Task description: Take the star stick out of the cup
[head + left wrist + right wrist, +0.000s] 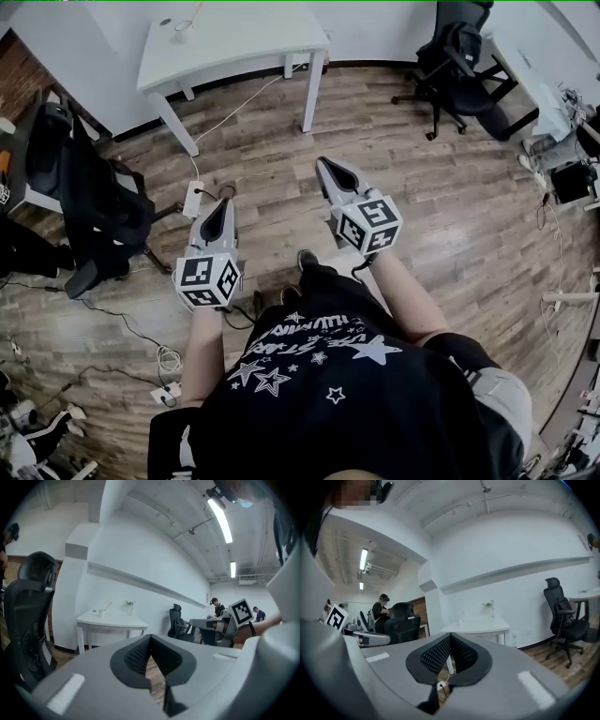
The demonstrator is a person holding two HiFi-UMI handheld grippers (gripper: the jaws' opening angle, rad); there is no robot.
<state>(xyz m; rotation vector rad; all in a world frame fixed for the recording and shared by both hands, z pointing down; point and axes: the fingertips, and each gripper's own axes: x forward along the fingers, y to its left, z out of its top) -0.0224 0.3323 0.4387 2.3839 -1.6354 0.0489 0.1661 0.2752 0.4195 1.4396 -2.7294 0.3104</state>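
The cup (181, 28) stands on a white table (244, 42) at the far side of the room, with the thin star stick (194, 13) leaning out of it. In the left gripper view the cup (100, 612) and stick (108, 606) are small and far off; the same holds for the cup (461, 620) in the right gripper view. My left gripper (223, 202) and right gripper (324, 162) are held out over the wood floor, well short of the table. Both are shut with nothing between the jaws.
A small plant (129, 604) stands on the table near the cup. A black office chair (89, 202) is at the left, another (455, 56) at the upper right. Cables and a power strip (192, 198) lie on the floor ahead. People sit at desks in the background.
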